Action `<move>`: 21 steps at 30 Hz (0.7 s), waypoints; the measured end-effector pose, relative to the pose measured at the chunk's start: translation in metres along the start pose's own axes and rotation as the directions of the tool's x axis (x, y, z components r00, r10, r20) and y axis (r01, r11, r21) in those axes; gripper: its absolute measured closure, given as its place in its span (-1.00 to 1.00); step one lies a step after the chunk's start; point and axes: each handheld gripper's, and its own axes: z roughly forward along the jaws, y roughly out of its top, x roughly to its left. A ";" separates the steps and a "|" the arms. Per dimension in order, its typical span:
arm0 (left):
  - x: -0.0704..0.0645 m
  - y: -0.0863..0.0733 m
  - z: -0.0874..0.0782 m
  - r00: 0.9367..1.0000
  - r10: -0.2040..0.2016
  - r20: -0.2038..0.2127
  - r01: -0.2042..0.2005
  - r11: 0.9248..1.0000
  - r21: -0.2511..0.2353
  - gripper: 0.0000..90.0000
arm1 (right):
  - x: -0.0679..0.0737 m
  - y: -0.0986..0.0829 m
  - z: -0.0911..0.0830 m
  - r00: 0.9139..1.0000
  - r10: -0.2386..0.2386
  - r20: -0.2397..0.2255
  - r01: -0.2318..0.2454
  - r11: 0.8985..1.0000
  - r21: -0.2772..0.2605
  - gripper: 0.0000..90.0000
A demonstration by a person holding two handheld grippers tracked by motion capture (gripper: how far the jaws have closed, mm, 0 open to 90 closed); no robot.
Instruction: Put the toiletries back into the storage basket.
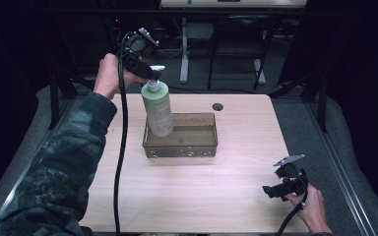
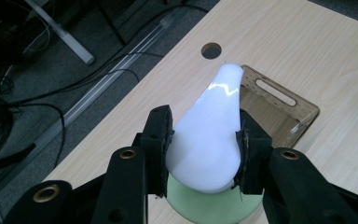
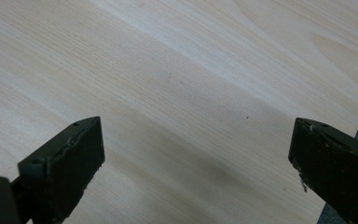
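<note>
Left gripper (image 2: 204, 149) clamped tight on the white pump head (image 2: 212, 130) of a pale green bottle (image 1: 157, 108) — glossy, smooth plastic, long axis near upright with a slight tilt, base down inside the left end of the clear brownish tray (image 1: 197, 146). Straight below the jaws, then: tall, top-heavy, gripped only by the pump. Right gripper (image 1: 279, 189) wide apart and empty, low over the pale wood table (image 1: 236, 187) near its right corner — well apart from the tray.

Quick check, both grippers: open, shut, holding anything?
Left gripper: shut on the white pump head of the pale green plastic bottle.
Right gripper: open, holding nothing.
</note>
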 end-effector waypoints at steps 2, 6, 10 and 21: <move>0.000 -0.001 0.002 1.000 -0.002 -0.003 0.002 1.000 -0.001 0.39 | 0.000 0.000 0.000 1.000 -0.001 0.003 0.001 1.000 0.000 -0.94; 0.000 -0.003 0.007 1.000 -0.005 -0.002 0.005 1.000 -0.006 0.39 | 0.000 0.000 0.000 1.000 0.001 -0.001 -0.001 1.000 0.000 -0.94; 0.001 -0.006 0.012 1.000 -0.010 0.004 0.010 1.000 -0.006 0.39 | 0.000 0.000 0.000 1.000 -0.002 0.002 0.002 1.000 0.001 -0.93; 0.002 -0.014 0.022 1.000 -0.025 0.013 0.026 0.999 -0.032 0.39 | 0.001 0.000 0.001 1.000 0.002 -0.005 -0.002 1.000 -0.002 -0.93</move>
